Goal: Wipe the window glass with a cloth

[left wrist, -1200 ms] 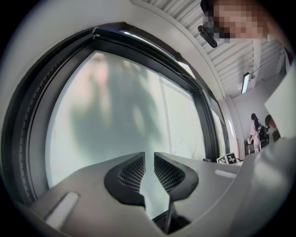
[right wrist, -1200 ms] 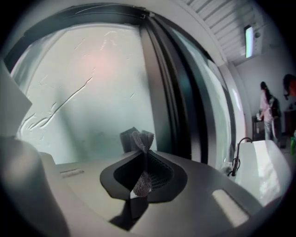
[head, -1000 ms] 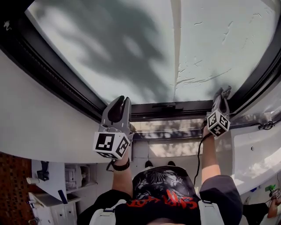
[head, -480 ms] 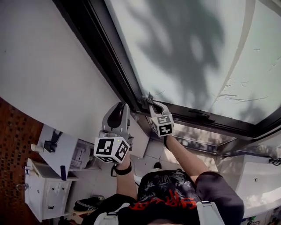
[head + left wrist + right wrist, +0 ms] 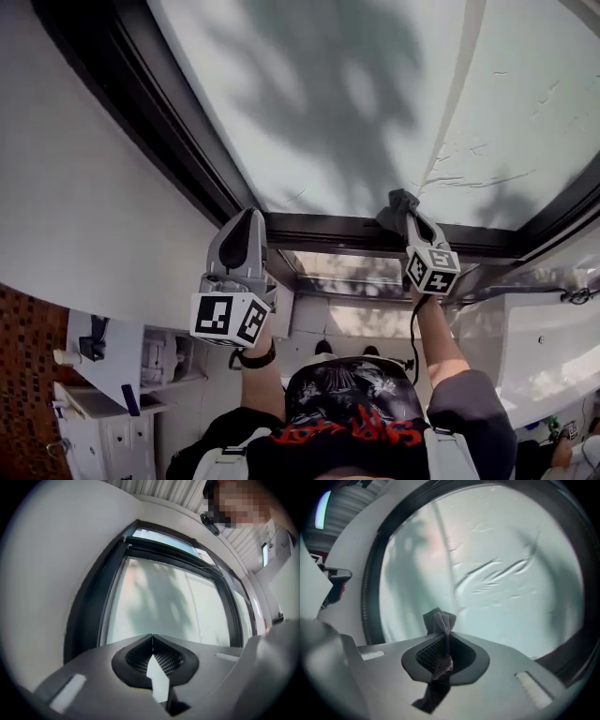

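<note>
Right gripper (image 5: pixel 404 212) upraised, pinching cloth (image 5: pixel 438 620)

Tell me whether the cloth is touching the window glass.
Cannot tell. In the right gripper view the cloth, pinched in the right gripper, overlaps the window glass, but neither that nor the head view shows contact or a gap.

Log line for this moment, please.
right tongs: shut on cloth | cloth: by bottom edge of window glass | left tongs: shut, empty
</note>
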Demonstrator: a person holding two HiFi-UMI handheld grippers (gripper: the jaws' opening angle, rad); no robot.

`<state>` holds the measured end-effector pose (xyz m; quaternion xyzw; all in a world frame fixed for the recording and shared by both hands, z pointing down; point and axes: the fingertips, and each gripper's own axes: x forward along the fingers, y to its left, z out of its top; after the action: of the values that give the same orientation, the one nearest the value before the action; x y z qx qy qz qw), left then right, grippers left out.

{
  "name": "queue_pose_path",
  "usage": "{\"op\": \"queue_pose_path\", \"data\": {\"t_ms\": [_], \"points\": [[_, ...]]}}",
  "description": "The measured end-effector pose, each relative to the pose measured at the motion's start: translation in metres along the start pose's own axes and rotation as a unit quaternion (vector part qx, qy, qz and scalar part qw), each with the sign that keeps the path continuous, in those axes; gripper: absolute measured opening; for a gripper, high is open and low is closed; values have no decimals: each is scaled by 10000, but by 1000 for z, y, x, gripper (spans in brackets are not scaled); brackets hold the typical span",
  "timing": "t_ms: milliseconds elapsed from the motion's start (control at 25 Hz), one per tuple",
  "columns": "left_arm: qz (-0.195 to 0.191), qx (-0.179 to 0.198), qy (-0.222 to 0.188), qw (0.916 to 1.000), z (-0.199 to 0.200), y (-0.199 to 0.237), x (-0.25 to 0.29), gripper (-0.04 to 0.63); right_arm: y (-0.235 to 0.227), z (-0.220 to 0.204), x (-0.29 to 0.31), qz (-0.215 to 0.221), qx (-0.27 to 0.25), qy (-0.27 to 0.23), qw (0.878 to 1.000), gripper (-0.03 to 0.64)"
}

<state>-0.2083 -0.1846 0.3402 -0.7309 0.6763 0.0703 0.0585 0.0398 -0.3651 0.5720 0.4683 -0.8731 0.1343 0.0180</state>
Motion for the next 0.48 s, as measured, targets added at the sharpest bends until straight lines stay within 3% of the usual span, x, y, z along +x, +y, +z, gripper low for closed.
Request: {"op": "queue_pose_path", "data": {"t_ms": [120,240,480], "points": [[-476,-40,118,9988,-10,-35,24,0,-125,-2,-48,-1373,116,-38,9905,26],[-852,-121,158,9962,-24,-67,42,0,-238,-7,-104,-2625,309,-64,9644,26],[-1248,-14,292,9918,-24,-110,55,6,-352,9,-179,-4015,533,-246,9140,26]]}}
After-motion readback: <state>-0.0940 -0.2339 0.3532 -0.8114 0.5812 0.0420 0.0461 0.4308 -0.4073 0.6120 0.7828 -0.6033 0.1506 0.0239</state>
